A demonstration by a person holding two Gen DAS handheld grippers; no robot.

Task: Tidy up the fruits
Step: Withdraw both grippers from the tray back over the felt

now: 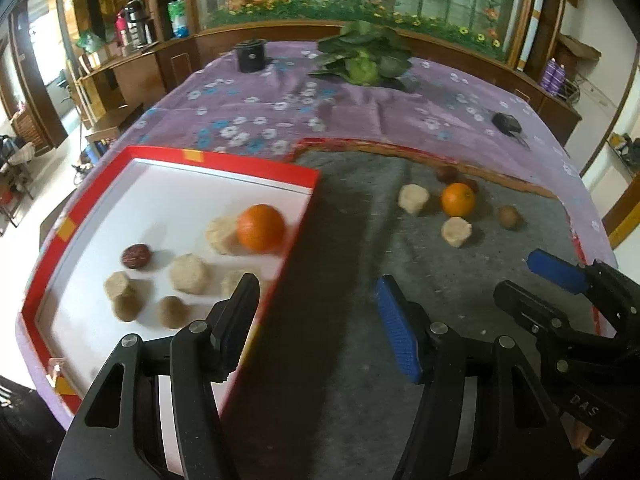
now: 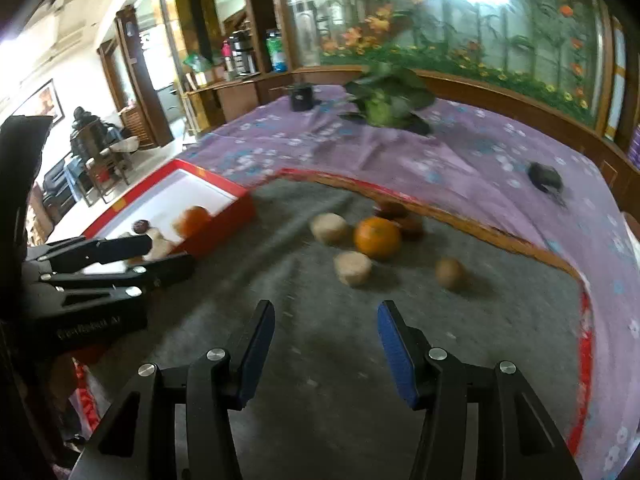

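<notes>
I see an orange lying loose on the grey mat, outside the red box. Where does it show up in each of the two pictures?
Left wrist view: the loose orange sits right of centre, on the grey mat.
Right wrist view: the same orange lies just above centre.
Shared landmark: the brown kiwi to its right in both.

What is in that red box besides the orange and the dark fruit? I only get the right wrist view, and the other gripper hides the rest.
Observer: In the left wrist view, about six beige lumps lie on the white floor of the red box.
Operator: Are they near the orange?
Observer: One is. It lies right against the orange, while the others lie nearer the camera.
Operator: Is that left gripper holding one?
Observer: No. The left gripper has its jaws open with nothing between them.
</notes>
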